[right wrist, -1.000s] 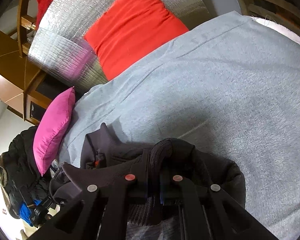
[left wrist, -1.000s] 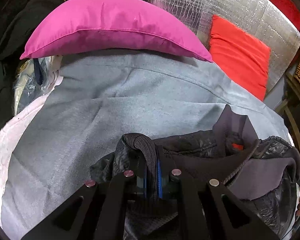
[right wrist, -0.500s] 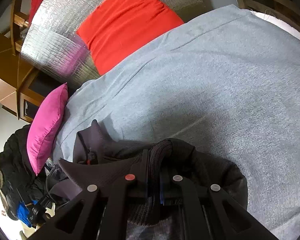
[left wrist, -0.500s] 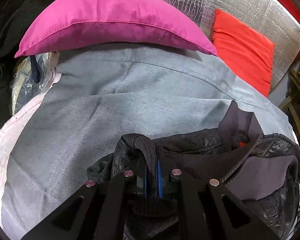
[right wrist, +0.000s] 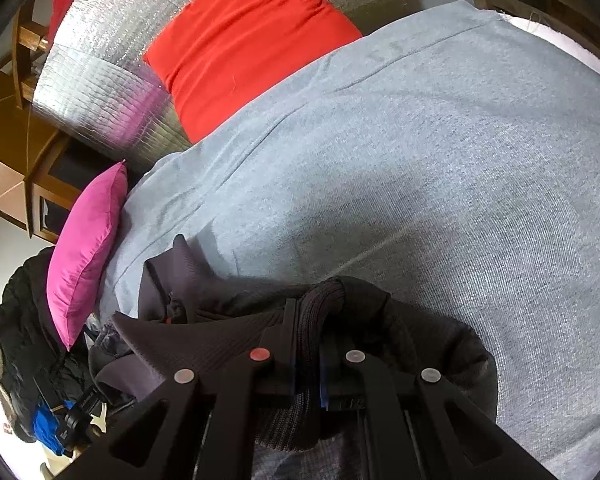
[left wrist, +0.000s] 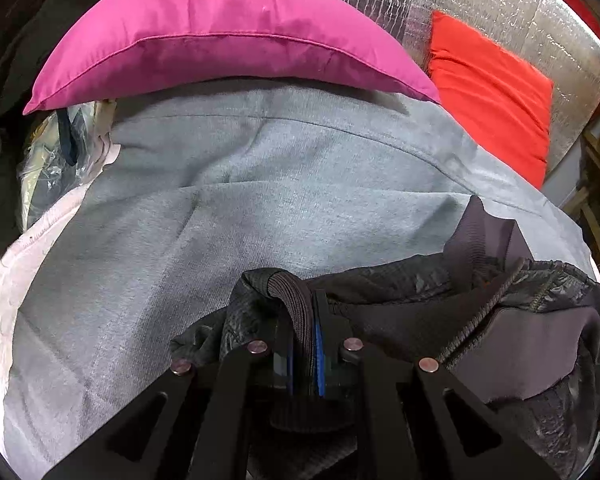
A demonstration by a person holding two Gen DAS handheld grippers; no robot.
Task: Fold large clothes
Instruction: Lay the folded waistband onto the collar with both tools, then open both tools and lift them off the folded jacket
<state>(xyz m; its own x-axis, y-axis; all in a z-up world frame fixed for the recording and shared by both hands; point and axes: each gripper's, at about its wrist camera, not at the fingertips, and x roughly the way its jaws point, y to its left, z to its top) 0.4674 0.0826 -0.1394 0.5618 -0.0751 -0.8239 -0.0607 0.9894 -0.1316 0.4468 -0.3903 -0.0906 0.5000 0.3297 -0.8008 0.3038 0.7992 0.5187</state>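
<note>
A dark quilted jacket (left wrist: 440, 304) with a ribbed hem lies bunched over a grey bed cover (left wrist: 240, 200). My left gripper (left wrist: 306, 312) is shut on a ribbed band of the jacket at its left end. In the right wrist view the jacket (right wrist: 220, 332) spreads to the left, and my right gripper (right wrist: 308, 320) is shut on another ribbed band of it. The jacket's collar (left wrist: 484, 236) sticks up between the two grips. The lower part of the jacket is hidden behind the gripper frames.
A magenta pillow (left wrist: 228, 36) lies at the head of the bed, a red pillow (left wrist: 496, 92) beside it against a silver foil panel (left wrist: 500, 4). Dark clothes (right wrist: 16, 332) are piled off the bed's left side. The grey cover (right wrist: 440, 160) stretches far right.
Both grippers have moved forward toward the pillows, carrying the jacket with them. The magenta pillow looms larger in the left view. Both grips are unchanged.
</note>
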